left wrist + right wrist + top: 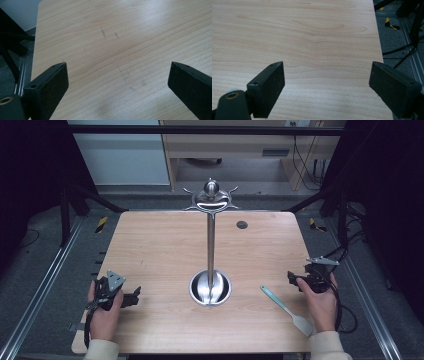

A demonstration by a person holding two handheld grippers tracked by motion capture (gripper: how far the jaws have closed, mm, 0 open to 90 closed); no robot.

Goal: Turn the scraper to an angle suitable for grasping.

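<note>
While both grippers rest low on the table (150,245), I see my left gripper (131,297) near the left edge with jaws spread wide over bare wood. My right gripper (292,279) sits at the right edge, jaws spread too, nothing between them. Just beside it lies the spatula (286,309), pointing toward the near right corner. At the table's middle stands the metal stand (210,245).
</note>
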